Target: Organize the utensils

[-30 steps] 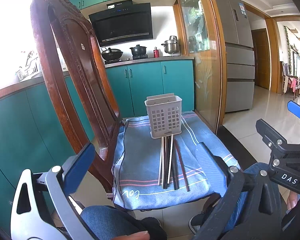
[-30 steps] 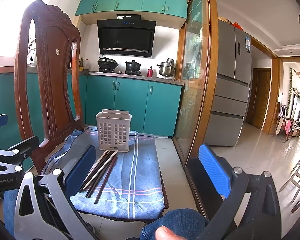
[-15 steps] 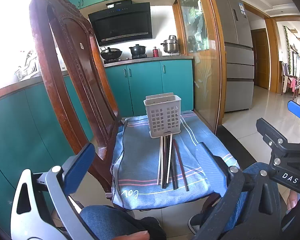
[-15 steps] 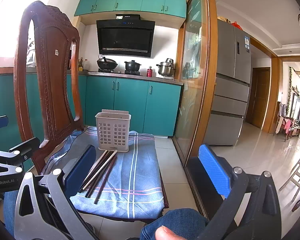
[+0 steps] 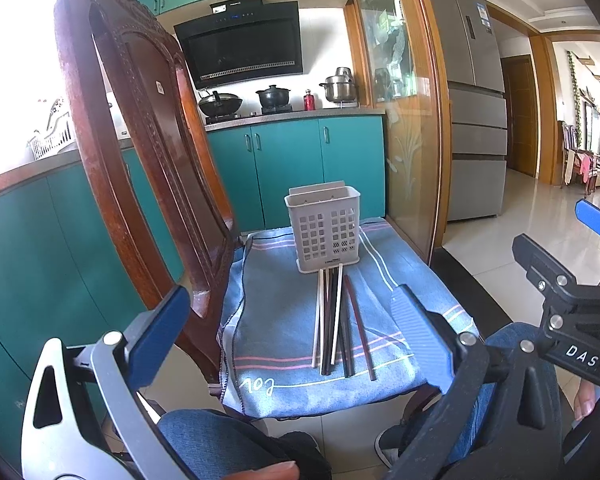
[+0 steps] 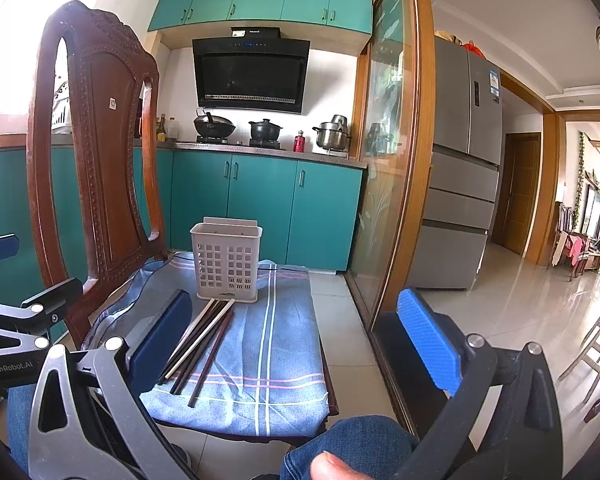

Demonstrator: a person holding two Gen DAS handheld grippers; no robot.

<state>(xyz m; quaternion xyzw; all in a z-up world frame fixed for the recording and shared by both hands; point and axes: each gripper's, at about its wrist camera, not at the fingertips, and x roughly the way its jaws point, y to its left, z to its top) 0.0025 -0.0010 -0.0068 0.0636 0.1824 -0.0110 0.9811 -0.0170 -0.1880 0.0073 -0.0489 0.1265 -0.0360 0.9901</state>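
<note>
Two low fisheye views face the kitchen from near a cloth-covered chair (image 5: 284,320). The left view centres it; the right shows it lower left (image 6: 268,352). Both share the holder (image 5: 325,229).

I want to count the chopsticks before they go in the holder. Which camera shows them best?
The left wrist view: the chopsticks lie nearly centred, fanned out lengthwise on the blue cloth before the holder. In the right wrist view the chopsticks run diagonally, bunched together, their near ends beside the right gripper's finger.

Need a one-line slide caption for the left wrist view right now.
Open left tongs face chopsticks lying on a blue cloth before the white utensil basket on a wooden chair.
</note>
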